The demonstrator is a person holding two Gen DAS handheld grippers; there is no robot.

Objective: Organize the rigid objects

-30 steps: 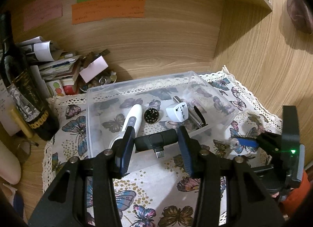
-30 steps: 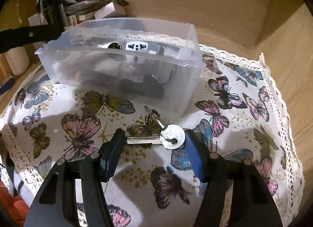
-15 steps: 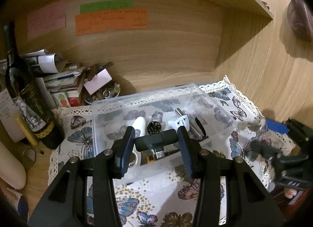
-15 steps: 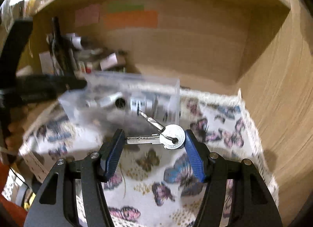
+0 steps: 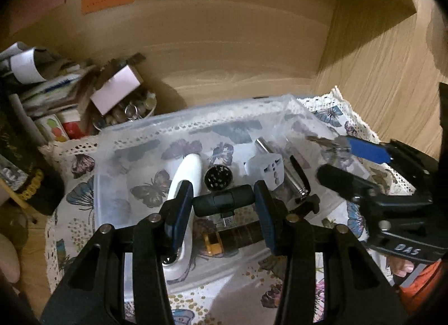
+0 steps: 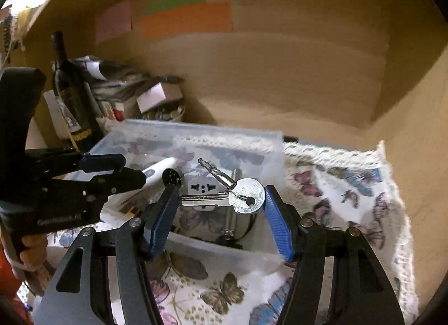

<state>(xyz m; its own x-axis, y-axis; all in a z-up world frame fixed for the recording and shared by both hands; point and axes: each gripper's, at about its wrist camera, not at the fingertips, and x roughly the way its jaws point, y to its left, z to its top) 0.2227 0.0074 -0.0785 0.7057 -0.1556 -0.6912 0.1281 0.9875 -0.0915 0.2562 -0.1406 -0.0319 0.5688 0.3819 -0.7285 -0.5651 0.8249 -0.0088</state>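
Observation:
A clear plastic bin [image 5: 117,140] [image 6: 277,154] stands on a butterfly-print cloth. Inside lie a white pen-like device [image 5: 187,171], a black round part [image 5: 218,176], a white plug adapter [image 5: 266,168] [image 6: 201,186], nail clippers [image 5: 299,182] and a small yellow piece [image 5: 212,242]. My left gripper [image 5: 224,206] is shut on a black USB adapter [image 5: 221,203] above the bin's near side. My right gripper [image 6: 221,201] is shut on a pair of silver keys [image 6: 243,196] above the bin's right end; it also shows in the left wrist view [image 5: 344,157].
A dark wine bottle [image 6: 70,95] stands at the left beside stacked papers and small boxes [image 5: 56,92]. A pink-lidded box of small items [image 5: 117,92] sits behind the bin. Wooden walls close the back and right; coloured notes [image 6: 187,18] are stuck on the back wall.
Both grippers have moved forward over the bin with their objects still held. The right gripper, lifted off the cloth a second ago, now hangs above the bin's right end.

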